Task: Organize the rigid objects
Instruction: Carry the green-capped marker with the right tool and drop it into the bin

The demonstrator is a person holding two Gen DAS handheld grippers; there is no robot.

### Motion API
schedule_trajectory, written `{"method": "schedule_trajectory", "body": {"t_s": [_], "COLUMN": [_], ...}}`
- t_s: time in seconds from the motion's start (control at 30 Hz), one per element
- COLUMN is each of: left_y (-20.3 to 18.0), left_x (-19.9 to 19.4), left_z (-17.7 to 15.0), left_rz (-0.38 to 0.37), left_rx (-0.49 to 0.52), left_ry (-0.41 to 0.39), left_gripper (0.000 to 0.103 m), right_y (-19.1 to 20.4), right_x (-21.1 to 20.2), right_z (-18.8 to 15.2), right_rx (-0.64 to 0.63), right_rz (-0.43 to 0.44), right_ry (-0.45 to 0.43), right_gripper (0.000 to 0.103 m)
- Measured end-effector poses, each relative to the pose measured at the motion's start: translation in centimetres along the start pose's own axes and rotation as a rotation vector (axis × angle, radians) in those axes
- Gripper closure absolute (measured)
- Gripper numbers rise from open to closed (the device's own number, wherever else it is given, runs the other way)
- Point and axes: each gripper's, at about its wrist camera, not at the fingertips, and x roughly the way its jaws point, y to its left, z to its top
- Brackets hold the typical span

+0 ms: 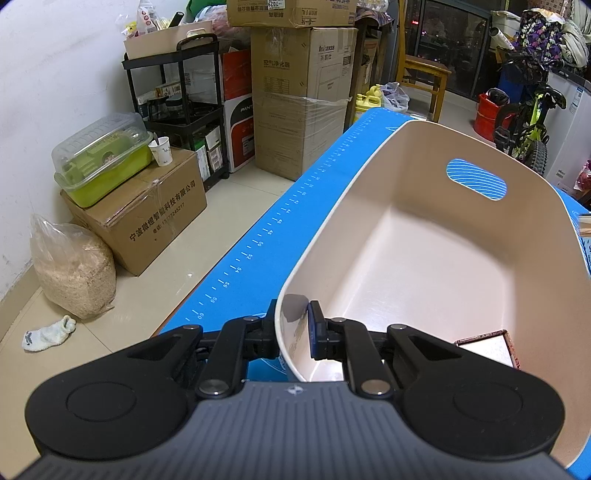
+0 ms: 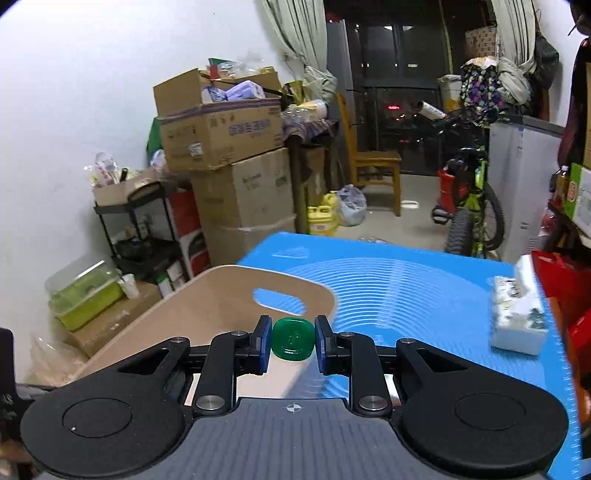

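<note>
Floor carton (image 1: 147,218): "宁波微煜智能科技有限公司", a phone number beneath
Tall taped carton (image 1: 303,99): "空气净化器", brand print too blurred to read
Top carton (image 1: 291,11): sticker "7029", upside down
Red-and-white box (image 1: 242,125): "PANT…", cut off
Blue mat (image 1: 258,243) edge: ruler scale, 46 to 60

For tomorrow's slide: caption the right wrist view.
Right gripper shut on a green cap, above a beige bin on a blue mat.

The box (image 1: 491,345) in the bin (image 1: 424,236) is half hidden behind the left tongs (image 1: 295,332). The green object (image 2: 293,342) in the right tongs (image 2: 291,345) is too blurred to identify.
</note>
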Motion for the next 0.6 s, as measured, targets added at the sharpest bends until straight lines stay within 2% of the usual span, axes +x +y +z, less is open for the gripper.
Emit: {"method": "schedule_trajectory", "body": {"t_s": [0.27, 0.6], "left_y": [-0.1, -0.3], "left_x": [0.0, 0.0], "left_z": [-0.1, -0.2], "left_rz": [0.003, 0.005], "left_rx": [0.003, 0.005], "left_ry": [0.0, 0.0], "left_gripper": [0.086, 0.086], "right_y": [4.0, 5.1], "right_x": [3.4, 6.7], "right_z": [-1.8, -4.4], "right_rx": [-0.071, -0.136], "right_rz": [0.046, 0.05], "right_ry": [0.058, 0.225], "right_gripper": [0.07, 0.07]}}
